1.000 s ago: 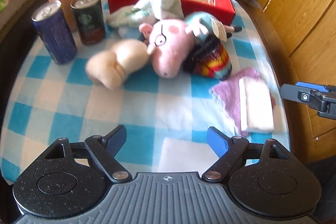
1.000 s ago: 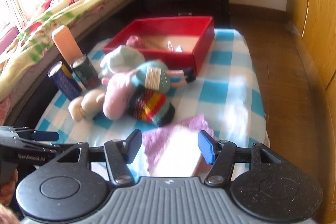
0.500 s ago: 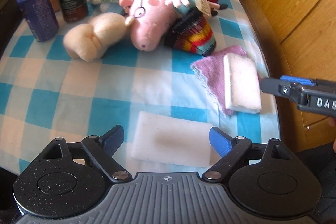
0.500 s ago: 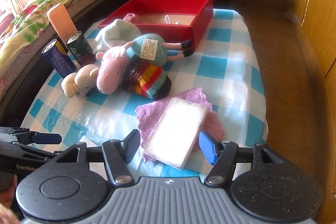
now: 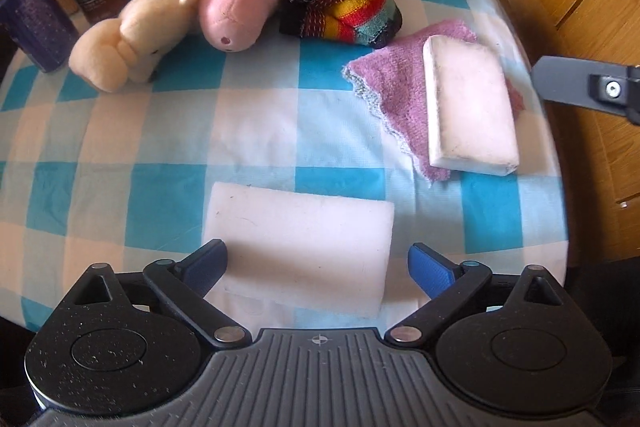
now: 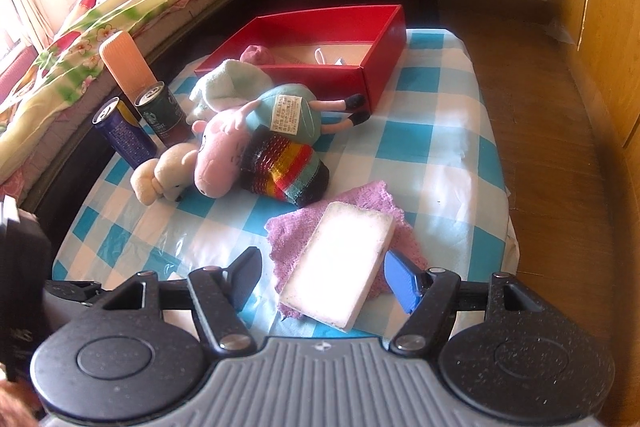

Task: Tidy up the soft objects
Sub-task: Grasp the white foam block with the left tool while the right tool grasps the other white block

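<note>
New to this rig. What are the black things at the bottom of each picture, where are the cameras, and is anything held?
No robot: a person carries a hand-held gripper in each hand, each with a fisheye camera looking along its two fingers. The left hand-held gripper has just been opening and straddles a white foam block without pressing it. The right hand-held gripper, also just opening, straddles a second white block lying on a purple cloth. Nothing is held. On the checked tablecloth lie a pink pig plush, a cream plush, a striped knit, two cans and a red box.
</note>
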Motion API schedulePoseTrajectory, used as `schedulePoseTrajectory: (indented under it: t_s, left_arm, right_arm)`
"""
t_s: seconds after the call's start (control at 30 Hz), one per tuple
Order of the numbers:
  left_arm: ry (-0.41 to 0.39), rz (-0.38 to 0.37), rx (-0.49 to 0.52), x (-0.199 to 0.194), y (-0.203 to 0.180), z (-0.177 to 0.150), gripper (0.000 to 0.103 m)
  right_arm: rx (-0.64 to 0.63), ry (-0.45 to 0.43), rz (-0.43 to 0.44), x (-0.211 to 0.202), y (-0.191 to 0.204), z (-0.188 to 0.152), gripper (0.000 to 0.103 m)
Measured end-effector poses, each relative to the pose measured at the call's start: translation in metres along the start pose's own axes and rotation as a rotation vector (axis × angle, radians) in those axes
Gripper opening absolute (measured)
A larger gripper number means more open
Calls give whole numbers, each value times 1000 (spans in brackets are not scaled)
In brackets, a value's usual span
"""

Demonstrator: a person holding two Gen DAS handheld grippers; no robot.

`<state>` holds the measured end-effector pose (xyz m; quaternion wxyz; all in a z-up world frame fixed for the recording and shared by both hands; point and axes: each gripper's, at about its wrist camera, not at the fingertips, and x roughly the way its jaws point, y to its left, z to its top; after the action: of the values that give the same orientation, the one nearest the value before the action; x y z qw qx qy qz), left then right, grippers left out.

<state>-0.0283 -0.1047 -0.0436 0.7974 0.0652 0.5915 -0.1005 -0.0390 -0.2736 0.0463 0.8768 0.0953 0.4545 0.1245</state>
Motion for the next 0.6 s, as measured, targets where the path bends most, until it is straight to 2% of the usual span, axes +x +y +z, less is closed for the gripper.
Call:
schedulePoseTrajectory:
  t_s: [0.07,0.13,0.2,0.23,0.3,0.4,0.5,0.6]
  left_arm:
    - [-14,32,-1,2,2,1,95]
    - [-13,53,-12,7,8,3,91]
    - [-14,64,-33,9,18,3,77]
    - [-18,57,-50,8,24,2,74]
    - [-33,33,-92,2,35,5,54]
    - [-38,-26,-167,-2,57,8,32]
    - [-56,-37,-196,-6,70,6,24]
    - [-83,-65,-202,-11,76,4,23]
  right_arm:
    - [5,5,3,1,-2,0,46]
    - [7,14,1,3,-2,-1,47]
    - [6,23,3,6,-1,-1,47]
    - [3,25,0,8,0,-1,47]
    - [-6,24,-11,11,3,-1,46]
    - [-9,22,-22,15,5,0,46]
    - [-2,27,-39,20,5,0,46]
    - [-1,32,-54,24,5,1,46]
